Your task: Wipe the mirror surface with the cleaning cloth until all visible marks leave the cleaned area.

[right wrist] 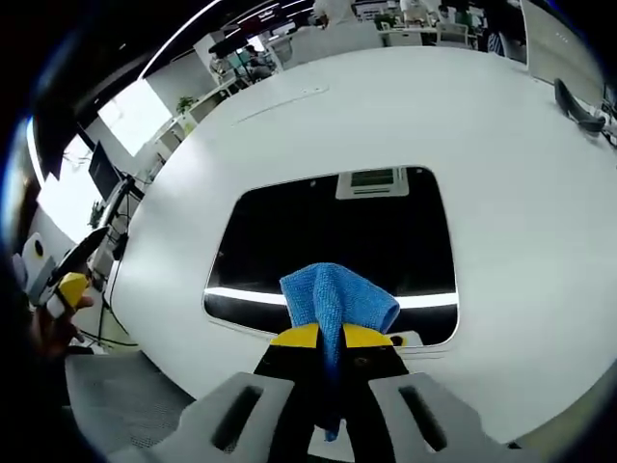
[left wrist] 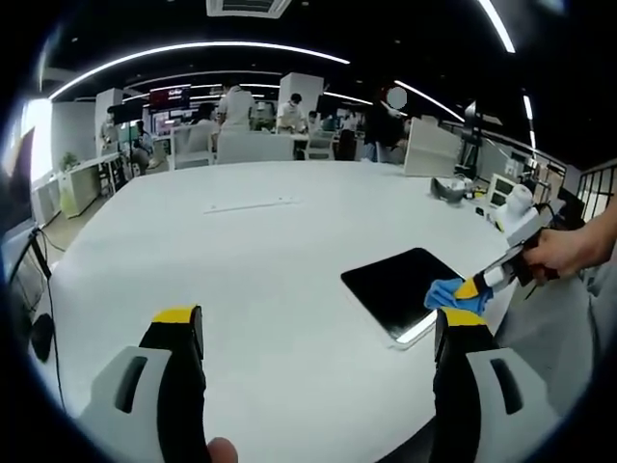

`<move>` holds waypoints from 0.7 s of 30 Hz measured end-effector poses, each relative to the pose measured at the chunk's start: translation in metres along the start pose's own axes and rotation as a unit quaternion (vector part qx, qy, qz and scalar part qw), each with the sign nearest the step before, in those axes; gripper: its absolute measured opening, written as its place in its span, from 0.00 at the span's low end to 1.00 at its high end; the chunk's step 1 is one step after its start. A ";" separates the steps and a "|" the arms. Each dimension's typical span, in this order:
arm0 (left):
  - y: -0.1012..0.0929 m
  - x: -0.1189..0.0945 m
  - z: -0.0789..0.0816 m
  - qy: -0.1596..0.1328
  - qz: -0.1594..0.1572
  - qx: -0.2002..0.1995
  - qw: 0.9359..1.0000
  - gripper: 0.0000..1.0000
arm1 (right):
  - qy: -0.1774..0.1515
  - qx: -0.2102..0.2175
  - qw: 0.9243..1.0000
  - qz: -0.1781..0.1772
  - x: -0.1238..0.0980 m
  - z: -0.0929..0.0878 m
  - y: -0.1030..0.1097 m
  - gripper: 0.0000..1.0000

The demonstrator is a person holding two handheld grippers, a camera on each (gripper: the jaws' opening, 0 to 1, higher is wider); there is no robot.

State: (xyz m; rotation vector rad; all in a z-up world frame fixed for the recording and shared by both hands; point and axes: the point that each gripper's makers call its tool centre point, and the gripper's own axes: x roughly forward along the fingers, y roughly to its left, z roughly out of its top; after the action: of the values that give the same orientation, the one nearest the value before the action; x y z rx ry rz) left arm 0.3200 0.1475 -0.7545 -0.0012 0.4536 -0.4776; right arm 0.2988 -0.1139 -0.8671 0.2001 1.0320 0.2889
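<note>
Blue cleaning cloth (right wrist: 337, 299) is pinched in the right hand-held gripper (right wrist: 331, 336) over the mirror's (right wrist: 328, 231) near edge on the white surface (right wrist: 501, 135), while the left hand-held gripper (left wrist: 318, 333) hovers spread beside the mirror

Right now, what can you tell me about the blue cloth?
The blue cloth looks soft and woven, like microfibre. It is bunched into a folded lump, pinched in the shut right claw between its yellow tips. The lump sits over the near edge of the dark mirror lying flat on the white table.
</note>
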 end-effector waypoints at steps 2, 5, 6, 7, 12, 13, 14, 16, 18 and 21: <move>-0.001 0.001 -0.001 0.001 -0.001 0.000 1.000 0.99 | 0.002 0.001 1.000 0.000 -0.001 -0.002 0.001 0.01; -0.002 0.002 -0.002 0.000 -0.002 0.000 1.000 0.99 | 0.004 -0.032 0.999 -0.010 -0.001 -0.003 0.002 0.01; -0.002 0.003 -0.001 0.000 -0.002 -0.001 1.000 0.99 | 0.003 -0.030 1.000 -0.009 -0.001 -0.004 0.003 0.01; -0.002 0.003 -0.001 0.000 -0.001 -0.002 1.000 0.99 | 0.003 -0.030 1.000 -0.010 -0.001 -0.004 0.002 0.01; -0.003 0.004 0.001 -0.001 -0.003 0.000 1.000 0.99 | 0.005 -0.019 1.000 -0.006 -0.001 -0.003 0.001 0.01; -0.002 0.004 0.002 -0.001 -0.003 0.001 1.000 0.99 | 0.005 -0.019 1.000 -0.006 -0.001 -0.003 0.002 0.01; -0.001 0.004 0.002 -0.002 -0.002 0.000 1.000 0.99 | 0.005 -0.019 1.000 -0.006 -0.001 -0.003 0.002 0.01; 0.001 0.003 0.002 -0.003 0.000 0.000 1.000 0.99 | 0.005 -0.017 1.000 -0.005 -0.001 -0.003 0.002 0.01; 0.002 0.003 0.001 -0.003 0.002 -0.002 1.000 0.99 | 0.006 -0.015 1.000 -0.004 -0.001 -0.003 0.001 0.01; 0.001 0.002 0.002 -0.003 0.002 -0.002 1.000 0.99 | 0.007 -0.014 1.000 -0.003 -0.002 -0.002 0.001 0.01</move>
State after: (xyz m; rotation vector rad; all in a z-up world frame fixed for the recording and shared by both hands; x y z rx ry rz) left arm 0.3226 0.1470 -0.7539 -0.0055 0.4480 -0.4735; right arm 0.2958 -0.1135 -0.8664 0.1699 1.0414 0.2988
